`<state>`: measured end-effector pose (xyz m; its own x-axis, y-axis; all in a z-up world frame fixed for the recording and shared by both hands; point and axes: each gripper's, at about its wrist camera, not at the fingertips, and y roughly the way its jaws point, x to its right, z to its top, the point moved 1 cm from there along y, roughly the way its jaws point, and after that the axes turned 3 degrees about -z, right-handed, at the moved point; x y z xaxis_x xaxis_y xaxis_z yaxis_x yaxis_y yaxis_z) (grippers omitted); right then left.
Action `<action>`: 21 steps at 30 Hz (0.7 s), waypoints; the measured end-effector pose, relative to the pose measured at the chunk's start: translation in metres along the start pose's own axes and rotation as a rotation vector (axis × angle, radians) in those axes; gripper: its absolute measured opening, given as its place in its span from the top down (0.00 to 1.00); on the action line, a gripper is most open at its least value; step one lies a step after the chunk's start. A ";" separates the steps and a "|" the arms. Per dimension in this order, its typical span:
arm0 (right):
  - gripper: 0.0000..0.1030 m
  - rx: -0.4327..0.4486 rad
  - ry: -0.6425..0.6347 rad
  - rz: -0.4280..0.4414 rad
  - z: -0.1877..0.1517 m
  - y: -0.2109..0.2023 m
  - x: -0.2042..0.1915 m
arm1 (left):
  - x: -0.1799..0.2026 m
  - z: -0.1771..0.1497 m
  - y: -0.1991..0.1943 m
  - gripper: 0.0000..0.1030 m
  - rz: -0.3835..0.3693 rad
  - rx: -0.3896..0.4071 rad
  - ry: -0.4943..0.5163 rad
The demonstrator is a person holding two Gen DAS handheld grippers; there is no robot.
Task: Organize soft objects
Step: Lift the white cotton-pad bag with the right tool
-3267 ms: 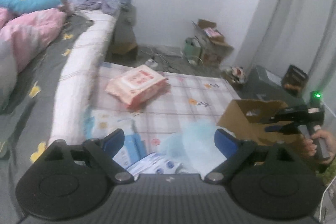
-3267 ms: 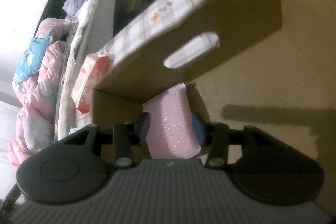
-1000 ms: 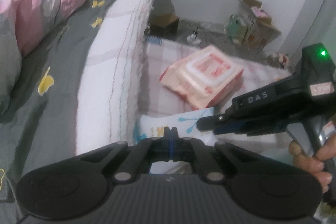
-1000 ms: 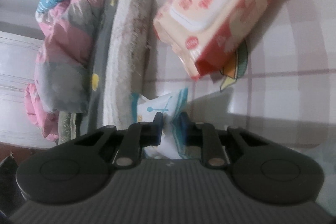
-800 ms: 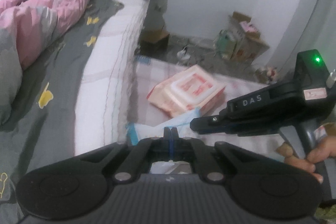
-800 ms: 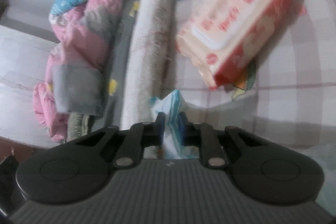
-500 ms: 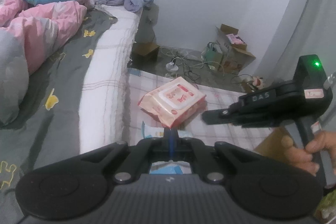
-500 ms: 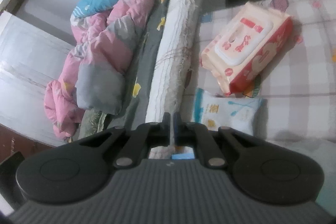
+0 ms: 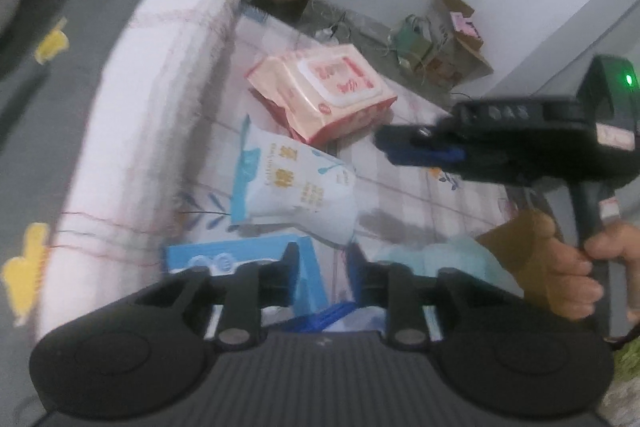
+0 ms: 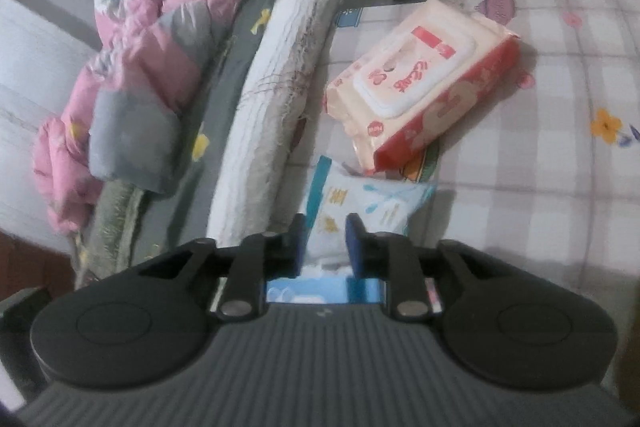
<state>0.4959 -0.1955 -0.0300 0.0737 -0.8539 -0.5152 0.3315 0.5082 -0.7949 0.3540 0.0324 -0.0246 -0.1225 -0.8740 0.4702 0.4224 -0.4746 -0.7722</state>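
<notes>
Right wrist view: right gripper (image 10: 322, 227) jaws are a little apart above the white-blue pack (image 10: 360, 211); lower gently, squeeze its middle. Left gripper (image 9: 320, 259) jaws apart too.

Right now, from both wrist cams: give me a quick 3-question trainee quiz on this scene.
1. True or false: the pink wet-wipes pack lies on the checked mat, beside the bed.
2. Which item lies nearest the right gripper? A) pink wet-wipes pack B) white-and-blue cotton-tissue pack C) pink quilt
3. Fill in: the left gripper is ____ and holds nothing.

Key: 1 true; 2 B; 3 open
</notes>
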 end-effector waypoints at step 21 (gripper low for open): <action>0.55 -0.181 0.163 0.054 0.012 0.079 0.052 | -0.028 0.024 0.075 0.42 0.027 -0.092 -0.125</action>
<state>0.5370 -0.2009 -0.1157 -0.0705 -0.8033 -0.5913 0.1560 0.5766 -0.8020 0.4108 0.0240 -0.0849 0.0027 -0.8696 0.4937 0.3389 -0.4637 -0.8186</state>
